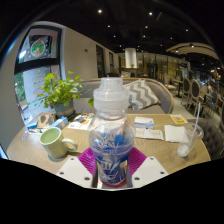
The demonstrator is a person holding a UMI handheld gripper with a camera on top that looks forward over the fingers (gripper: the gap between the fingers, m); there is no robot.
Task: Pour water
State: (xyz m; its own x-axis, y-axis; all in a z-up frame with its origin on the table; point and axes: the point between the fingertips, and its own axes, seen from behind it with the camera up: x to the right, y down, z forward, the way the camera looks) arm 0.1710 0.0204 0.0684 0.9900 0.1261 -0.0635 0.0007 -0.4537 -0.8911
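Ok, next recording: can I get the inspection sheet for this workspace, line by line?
Surface: round light wooden table, crowded.
Job's things: clear plastic bottle with white cap, upright between the fingers; green mug beside it; clear glass on the other side.
Clutter: potted plant, papers and small items.
Grippers: hand-held gripper around the bottle's base; contact cannot be judged.
Cables: nothing seen.
Surroundings: café-like room, patterned cushion on a seat behind the table, ceiling lights.

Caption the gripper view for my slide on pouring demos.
Hand-held gripper holds a clear lidded bottle above a round table, green mug alongside.
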